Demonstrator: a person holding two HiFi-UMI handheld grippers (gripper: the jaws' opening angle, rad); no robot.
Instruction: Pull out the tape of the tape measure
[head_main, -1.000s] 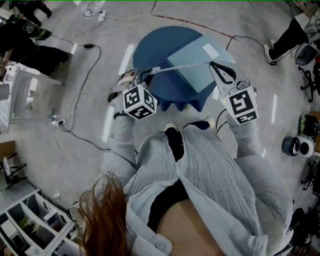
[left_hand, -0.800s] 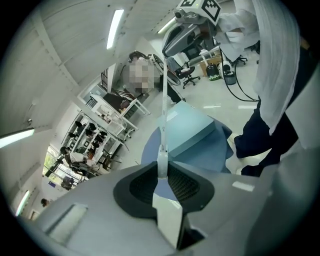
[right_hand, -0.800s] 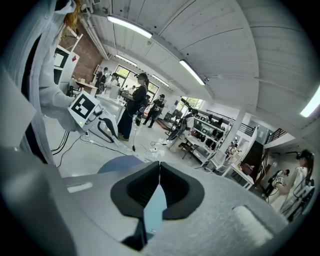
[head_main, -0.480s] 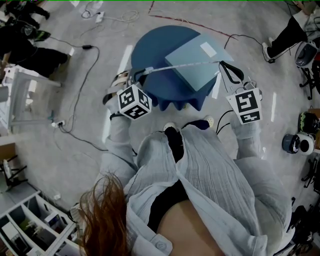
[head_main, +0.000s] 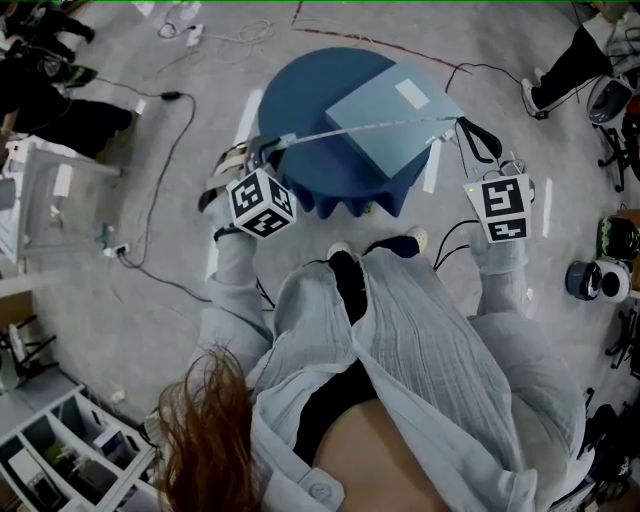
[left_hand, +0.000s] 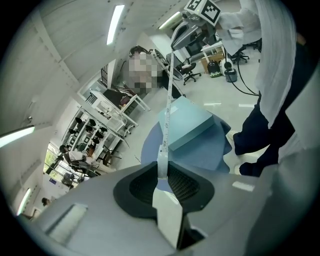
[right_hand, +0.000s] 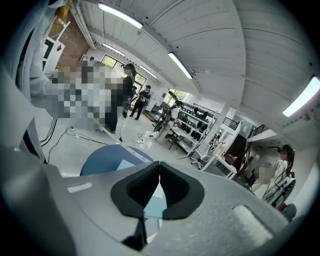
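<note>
We have the tape stretched in a nearly straight line between our two grippers, in the air above the round blue bench and across the light-blue box that lies on it. The left gripper has its jaws closed on a flat white piece at the tape's left end, which we take to be the tape measure's case, though we cannot be sure. The right gripper has its jaws pressed almost together, and the other views show the strip ending there, so we judge it pinches the free end. A good length looks drawn out, and more pull means moving our hands further apart. The main risk is the thin strip sliding out of the right jaws, since so little material sits between the pads. If the case is sprung, a released end would whip back toward the left gripper. Pulling off the tape's line could twist or kink it at the mouth of the case. Slack could let it sag onto the box's edge and snag.
</note>
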